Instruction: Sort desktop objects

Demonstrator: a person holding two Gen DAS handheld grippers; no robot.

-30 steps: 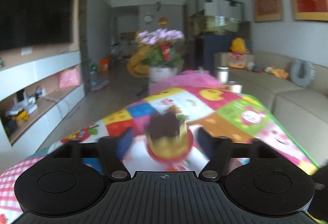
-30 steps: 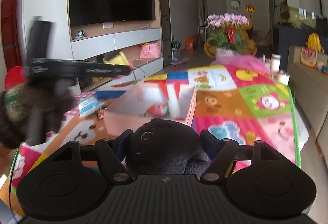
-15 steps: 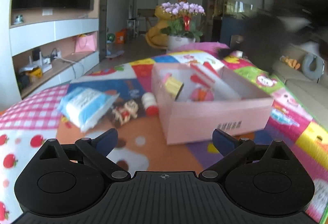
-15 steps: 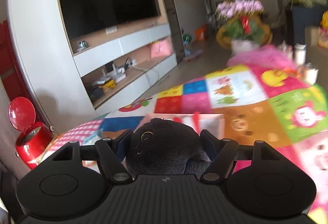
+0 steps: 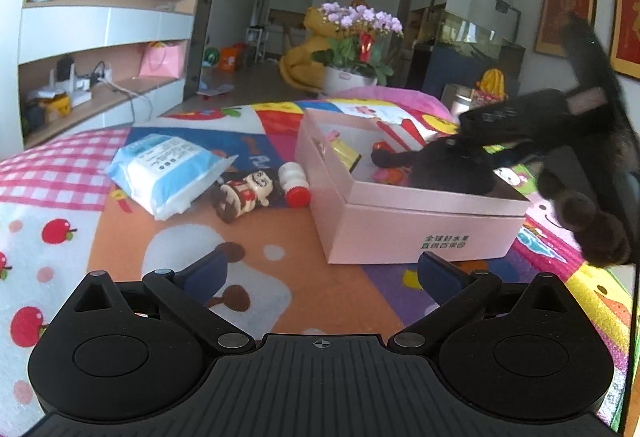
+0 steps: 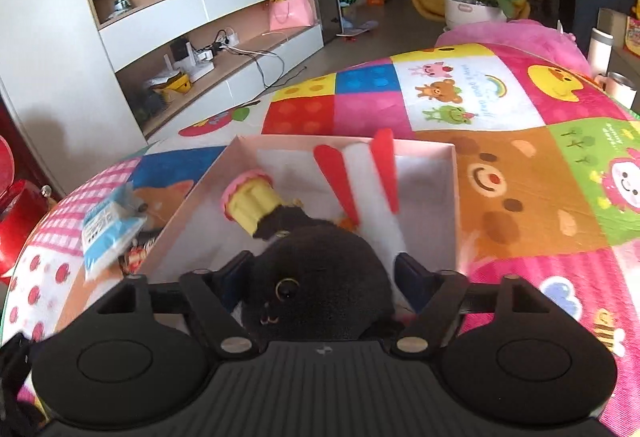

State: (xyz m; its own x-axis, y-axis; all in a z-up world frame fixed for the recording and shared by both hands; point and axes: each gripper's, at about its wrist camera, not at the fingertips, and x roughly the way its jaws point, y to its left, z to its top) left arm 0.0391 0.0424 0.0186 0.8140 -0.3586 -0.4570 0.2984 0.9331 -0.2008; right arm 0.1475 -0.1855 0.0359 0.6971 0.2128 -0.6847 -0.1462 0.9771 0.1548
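A pink cardboard box (image 5: 420, 233) (image 6: 448, 205) sits on the colourful mat. Inside lie a toy cupcake (image 6: 250, 201) and a red-striped white item (image 6: 360, 177). My right gripper (image 6: 324, 277) is shut on a black plush cat (image 6: 320, 293) and holds it low over the box's near end; the plush (image 5: 452, 169) and the right gripper also show in the left wrist view. My left gripper (image 5: 322, 271) is open and empty, low over the mat in front of the box. Left of the box lie a blue-white tissue pack (image 5: 164, 173), a doll figure (image 5: 248, 193) and a small red-capped bottle (image 5: 294, 185).
A potted orchid (image 5: 352, 49) and a pink cushion (image 5: 384, 97) stand beyond the mat's far end. A TV shelf unit (image 6: 208, 21) runs along the left wall. Two metal cups (image 6: 600, 49) stand at the right, near the sofa.
The left gripper has let go of the toy cupcake, which now lies in the box, and has drawn back open. The right gripper has carried the black plush down over the box.
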